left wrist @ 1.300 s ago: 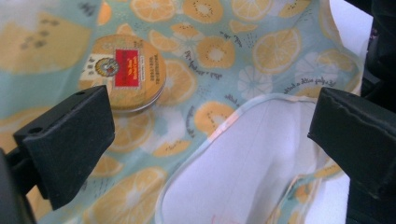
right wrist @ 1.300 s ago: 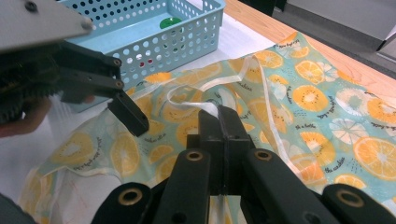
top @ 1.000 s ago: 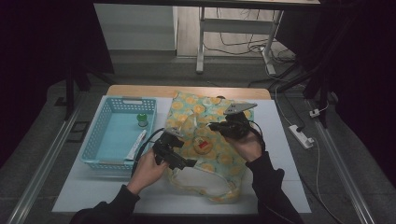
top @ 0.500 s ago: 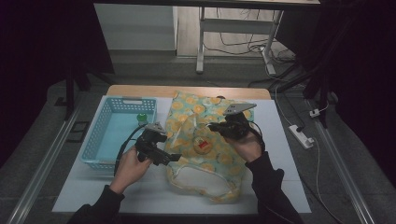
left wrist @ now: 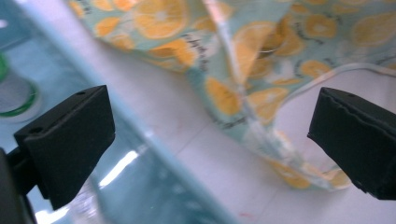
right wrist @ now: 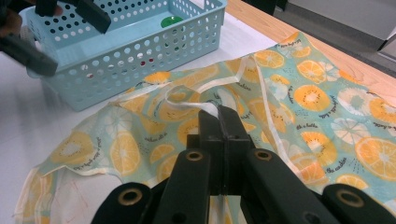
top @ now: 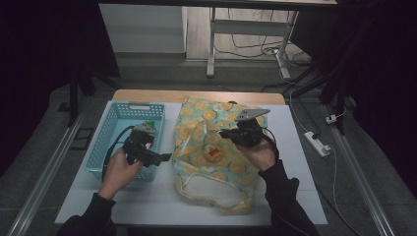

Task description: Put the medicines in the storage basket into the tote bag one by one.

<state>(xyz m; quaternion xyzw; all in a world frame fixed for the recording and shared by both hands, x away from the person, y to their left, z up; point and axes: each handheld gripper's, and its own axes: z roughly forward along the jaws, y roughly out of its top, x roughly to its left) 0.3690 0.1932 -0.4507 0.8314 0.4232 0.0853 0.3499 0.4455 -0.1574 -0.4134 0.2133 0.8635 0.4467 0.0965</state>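
— What's your right claw [right wrist: 219,112] doing?

— It's clamped tight on the white handle strap [right wrist: 187,106] of the orange-print bag [top: 216,147], which lies flat on the tabletop [top: 147,196] under and ahead of that claw.

— And the left?

— My left claw [top: 164,157] hangs wide apart, nothing between its jaws, over the near rim of the blue basket [top: 115,120]. The bag's edge lies just beyond its tips; a green-capped bottle [top: 150,124] sits in the basket behind it.

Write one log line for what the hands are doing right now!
right gripper: shut on orange-print plastic bag | left gripper: open, beside blue perforated plastic basket | bag: flat on table
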